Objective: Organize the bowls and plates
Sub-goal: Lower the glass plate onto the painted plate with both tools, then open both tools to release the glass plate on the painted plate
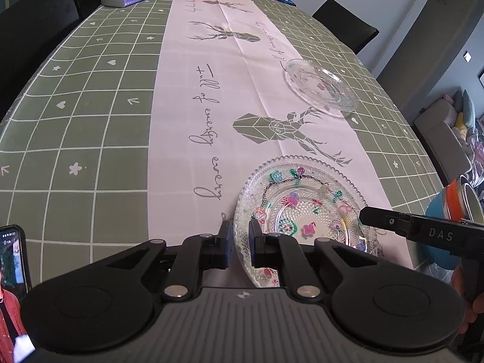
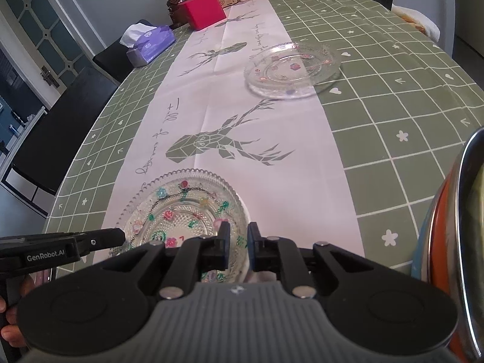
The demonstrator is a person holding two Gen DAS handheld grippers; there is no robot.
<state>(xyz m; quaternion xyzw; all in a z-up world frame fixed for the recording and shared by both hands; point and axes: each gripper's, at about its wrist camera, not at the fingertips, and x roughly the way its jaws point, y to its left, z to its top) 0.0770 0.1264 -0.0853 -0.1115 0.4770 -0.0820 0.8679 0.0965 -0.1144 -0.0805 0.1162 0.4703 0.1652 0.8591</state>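
Observation:
A clear glass plate (image 1: 305,208) with coloured flower decals lies near me on the pale table runner. My left gripper (image 1: 240,242) is shut on its left rim, which sits between the blue pads. From the right, my right gripper (image 1: 363,216) reaches the opposite rim. In the right wrist view the same plate (image 2: 181,208) has its right rim between the right gripper (image 2: 239,242) pads, which are shut on it, while the left gripper (image 2: 121,236) comes in from the left. A second glass plate (image 1: 320,87) (image 2: 293,69) rests farther up the table.
A steel bowl with an orange and blue outside (image 2: 453,242) (image 1: 462,202) stands close on the right. A tissue pack (image 2: 151,45), a pink box (image 2: 205,12) and jars stand at the far end. Dark chairs (image 2: 60,133) line the left side. A phone (image 1: 12,257) stands at the near left.

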